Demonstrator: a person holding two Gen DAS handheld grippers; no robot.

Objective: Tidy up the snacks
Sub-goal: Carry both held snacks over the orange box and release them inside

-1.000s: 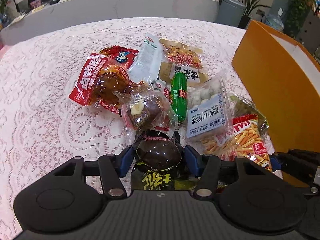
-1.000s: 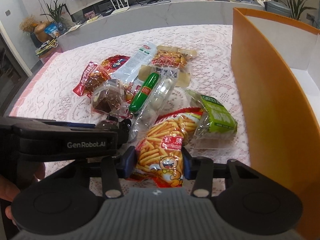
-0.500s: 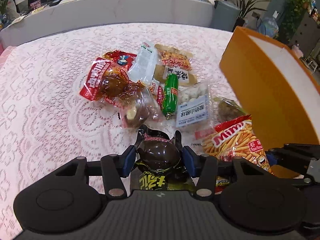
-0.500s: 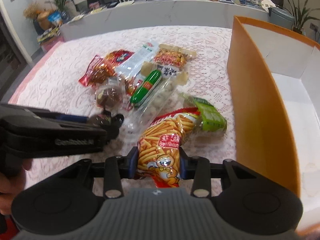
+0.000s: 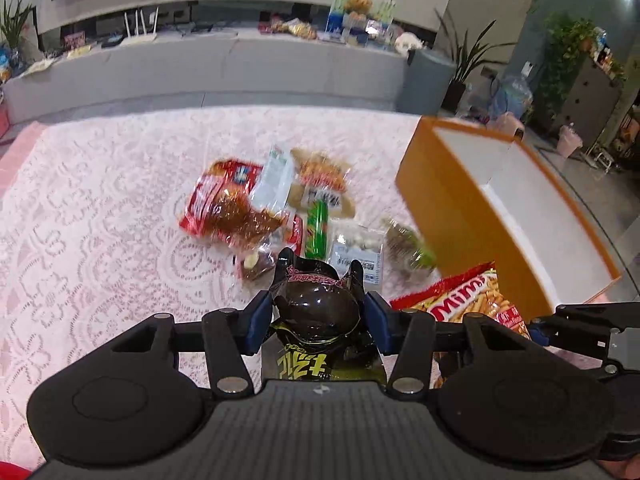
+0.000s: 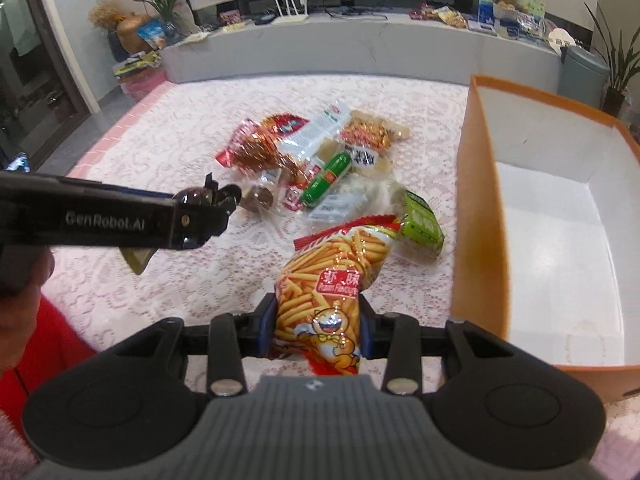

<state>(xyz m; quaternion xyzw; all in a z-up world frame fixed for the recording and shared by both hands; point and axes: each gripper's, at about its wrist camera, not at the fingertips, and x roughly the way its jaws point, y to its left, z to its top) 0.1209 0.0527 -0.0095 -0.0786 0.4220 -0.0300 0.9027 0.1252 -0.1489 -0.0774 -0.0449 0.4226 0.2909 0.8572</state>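
My left gripper (image 5: 318,318) is shut on a glossy dark brown snack pack (image 5: 320,308) with yellow lettering, held up off the table. My right gripper (image 6: 318,330) is shut on a bag of prawn sticks (image 6: 332,280), red and yellow, also lifted. In the left wrist view that prawn stick bag (image 5: 468,300) shows at the right. In the right wrist view the left gripper (image 6: 208,200) reaches in from the left with its dark pack. A pile of snack packs (image 5: 288,208) lies in the middle of the lace tablecloth (image 5: 100,220).
An open orange box (image 6: 476,208) with a white inside stands on the table at the right, also seen as the orange box (image 5: 472,216) in the left wrist view. A green sausage (image 6: 326,178) and a green pack (image 6: 422,224) lie in the pile. A red sleeve (image 6: 48,344) is at lower left.
Both grippers have risen with their snacks; the pile now looks farther below. The orange box's white inside has come into view on the right.
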